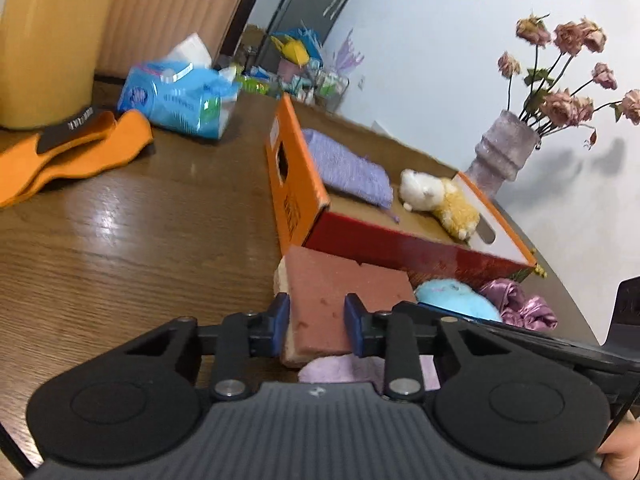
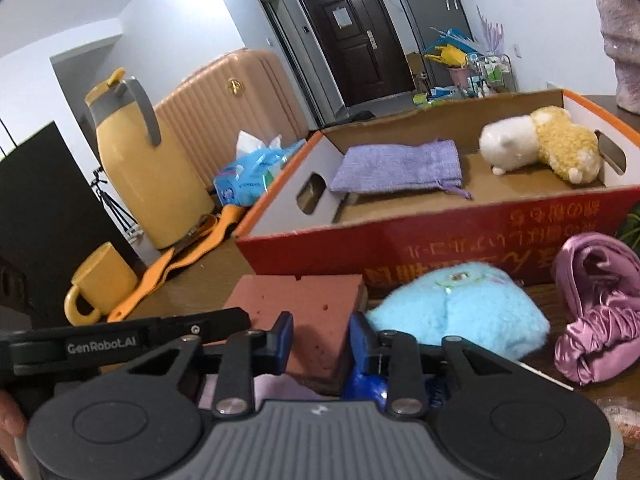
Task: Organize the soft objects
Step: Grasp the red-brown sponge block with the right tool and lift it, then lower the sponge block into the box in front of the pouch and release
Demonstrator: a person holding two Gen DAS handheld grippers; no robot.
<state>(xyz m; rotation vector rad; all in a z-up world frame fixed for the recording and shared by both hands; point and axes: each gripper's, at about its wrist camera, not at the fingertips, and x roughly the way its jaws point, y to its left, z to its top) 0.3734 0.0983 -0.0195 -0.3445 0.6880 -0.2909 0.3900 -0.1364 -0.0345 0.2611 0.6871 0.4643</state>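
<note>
I have both hand-held grippers, left (image 1: 316, 326) and right (image 2: 320, 338), pinched narrow on the pink sponge (image 1: 340, 296), whose long axis runs toward twelve o'clock, at the box (image 1: 400, 250).

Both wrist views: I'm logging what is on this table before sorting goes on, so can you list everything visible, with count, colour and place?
Cardboard box: one, red and orange outside, on the wooden table.
Drawstring pouch: one, lilac, inside the box.
Plush toy: one, white and yellow, inside the box.
Sponge: one, reddish pink, in front of the box.
Fluffy plush: one, light blue, beside the sponge.
Satin cloth: one, pink, bunched in front of the box.
Tissue pack: one, blue, beyond the box.
Jug: one, yellow, at the table's far side.
Mug: one, yellow, by the jug.
Strap: one, orange, by the jug.
Vase: one, purplish, holding dried pink flowers.
Suitcase: one, peach, behind the table.
Left tool: black, blue pads, closed on the sponge.
Right tool: the same, also on the sponge.
</note>
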